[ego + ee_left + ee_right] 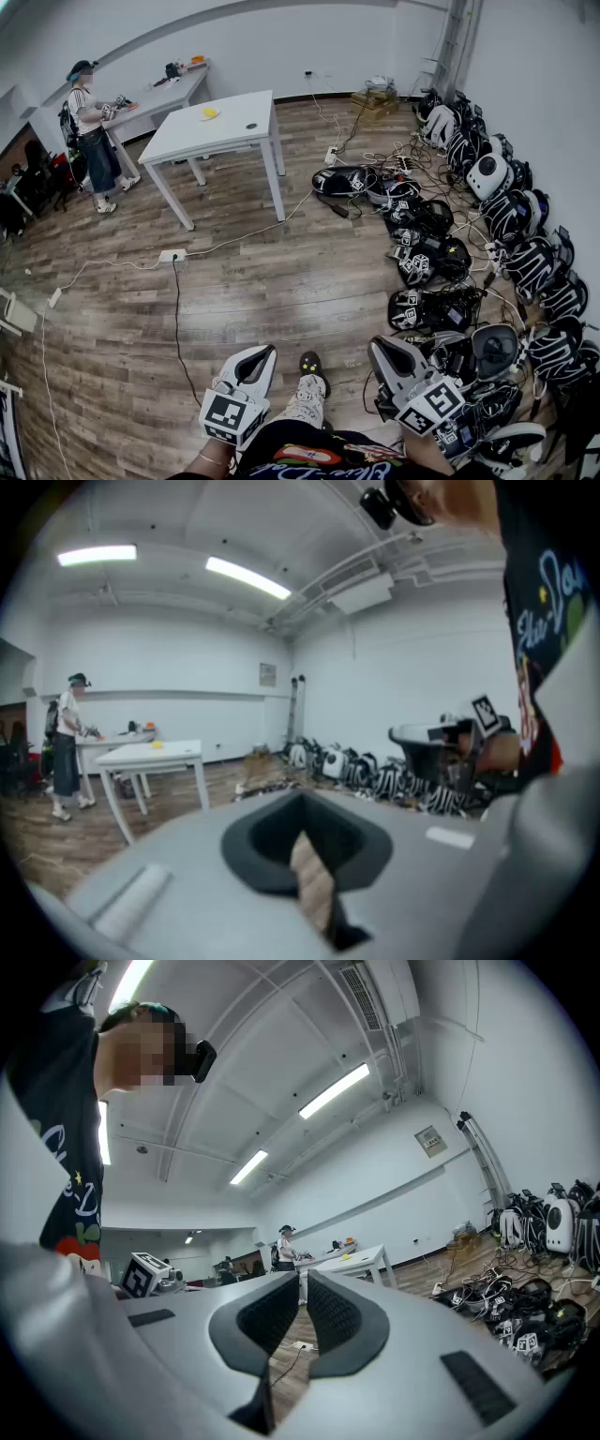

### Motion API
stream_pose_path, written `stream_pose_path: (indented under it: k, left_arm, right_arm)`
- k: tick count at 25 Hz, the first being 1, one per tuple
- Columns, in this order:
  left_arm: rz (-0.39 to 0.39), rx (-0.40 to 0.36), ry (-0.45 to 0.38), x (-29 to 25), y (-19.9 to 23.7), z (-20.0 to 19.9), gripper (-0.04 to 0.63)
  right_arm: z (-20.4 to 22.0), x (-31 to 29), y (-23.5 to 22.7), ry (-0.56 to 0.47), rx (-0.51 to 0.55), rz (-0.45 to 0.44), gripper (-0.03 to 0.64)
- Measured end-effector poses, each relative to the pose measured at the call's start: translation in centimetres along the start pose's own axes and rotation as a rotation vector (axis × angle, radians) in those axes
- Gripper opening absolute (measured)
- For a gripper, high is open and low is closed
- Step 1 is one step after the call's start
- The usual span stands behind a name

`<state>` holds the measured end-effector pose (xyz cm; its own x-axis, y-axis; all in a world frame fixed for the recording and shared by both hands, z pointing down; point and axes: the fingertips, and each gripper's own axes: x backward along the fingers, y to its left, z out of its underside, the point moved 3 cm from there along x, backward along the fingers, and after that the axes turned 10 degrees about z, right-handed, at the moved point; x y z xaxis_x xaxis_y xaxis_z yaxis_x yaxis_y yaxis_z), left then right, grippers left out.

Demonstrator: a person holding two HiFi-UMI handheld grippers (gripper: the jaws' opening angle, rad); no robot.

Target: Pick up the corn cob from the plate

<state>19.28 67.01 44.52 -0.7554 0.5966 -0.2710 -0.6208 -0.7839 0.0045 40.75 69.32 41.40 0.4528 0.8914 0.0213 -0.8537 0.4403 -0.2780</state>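
Left grey hand-held gripper (262, 354) and right grey hand-held gripper (382, 349): both pressed together, empty, bottom of frame. Small yellow corn cob (209, 112) on white table (234, 129), upper left, well apart. Risks: tripping on black floor cable (174, 300) during approach; unopened jaws knocking cob.

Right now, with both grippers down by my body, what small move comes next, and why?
Probably step toward the white rectangular table: the small yellow item on it, likely the corn cob, lies far across the wooden floor, and the left gripper and right gripper are both shut, empty and nowhere near it.
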Motion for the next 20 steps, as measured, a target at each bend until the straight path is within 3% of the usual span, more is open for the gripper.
stream_pose_path:
  k: [10, 14, 20]
  left_arm:
    - [0.037, 0.003, -0.118, -13.2, 15.8, -6.1, -0.002]
    - [-0.018, -0.01, -0.119, -15.2, 21.7, -6.9, -0.002]
    - [-0.128, 0.057, -0.103, -17.5, 29.7, -6.2, -0.002]
  right_arm:
    - [-6.6, -17.9, -8.2, -0.035, 0.101, -0.007, 0.017]
    - [-6.5, -24.4, -9.3, -0.032, 0.082, -0.024, 0.017]
    - [-3.4, -34.3, -12.7, 0.104, 0.032, -0.074, 0.017]
